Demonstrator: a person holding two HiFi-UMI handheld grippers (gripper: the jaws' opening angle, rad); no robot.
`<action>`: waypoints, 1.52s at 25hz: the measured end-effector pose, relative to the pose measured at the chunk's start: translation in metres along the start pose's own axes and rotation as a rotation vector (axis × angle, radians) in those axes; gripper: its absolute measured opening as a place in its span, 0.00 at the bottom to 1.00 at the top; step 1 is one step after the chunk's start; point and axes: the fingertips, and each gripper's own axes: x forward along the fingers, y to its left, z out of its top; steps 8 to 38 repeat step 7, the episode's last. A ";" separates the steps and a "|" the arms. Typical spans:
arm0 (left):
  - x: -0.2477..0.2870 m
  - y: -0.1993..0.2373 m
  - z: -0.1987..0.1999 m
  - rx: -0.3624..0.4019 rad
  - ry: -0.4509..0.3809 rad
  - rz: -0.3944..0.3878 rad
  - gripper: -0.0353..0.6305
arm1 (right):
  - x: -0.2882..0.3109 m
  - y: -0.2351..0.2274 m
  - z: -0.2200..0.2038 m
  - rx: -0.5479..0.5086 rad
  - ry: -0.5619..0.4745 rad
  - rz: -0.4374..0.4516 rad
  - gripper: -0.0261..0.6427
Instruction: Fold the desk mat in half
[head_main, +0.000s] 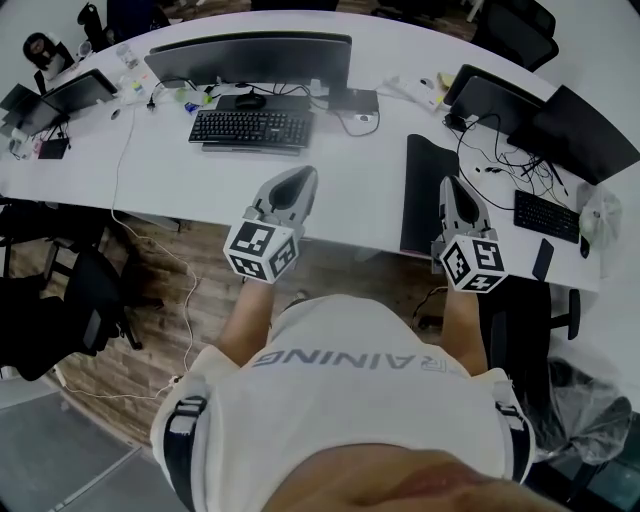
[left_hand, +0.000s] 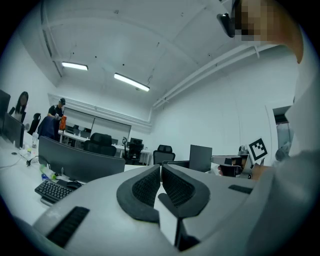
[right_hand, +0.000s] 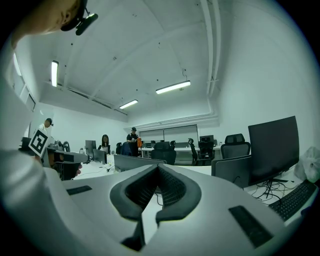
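A dark desk mat (head_main: 422, 190) lies on the white desk (head_main: 350, 190) at the right, a narrow strip running from mid-desk to the near edge. My right gripper (head_main: 455, 188) hovers over the mat's right side near the desk edge, shut and empty. My left gripper (head_main: 300, 180) is held above the bare desk to the mat's left, also shut with nothing in it. Both point forward and slightly up. In the left gripper view the pads (left_hand: 150, 187) meet at the tips of the left gripper (left_hand: 160, 167); in the right gripper view the right gripper (right_hand: 157, 167) is closed the same way. The mat appears in neither gripper view.
A wide monitor (head_main: 255, 58) and black keyboard (head_main: 250, 128) stand ahead of the left gripper. Laptops (head_main: 575, 130), cables, another keyboard (head_main: 545, 215) and a phone (head_main: 543, 258) crowd the right. An office chair (head_main: 60, 310) stands at the lower left. People sit at far desks.
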 end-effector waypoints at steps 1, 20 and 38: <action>0.000 0.000 0.000 0.000 0.002 -0.002 0.11 | 0.000 0.000 -0.001 0.002 0.002 -0.001 0.07; 0.003 -0.002 -0.001 -0.007 0.008 -0.007 0.11 | -0.002 -0.001 -0.002 0.006 0.004 0.003 0.07; 0.003 -0.002 -0.001 -0.007 0.008 -0.007 0.11 | -0.002 -0.001 -0.002 0.006 0.004 0.003 0.07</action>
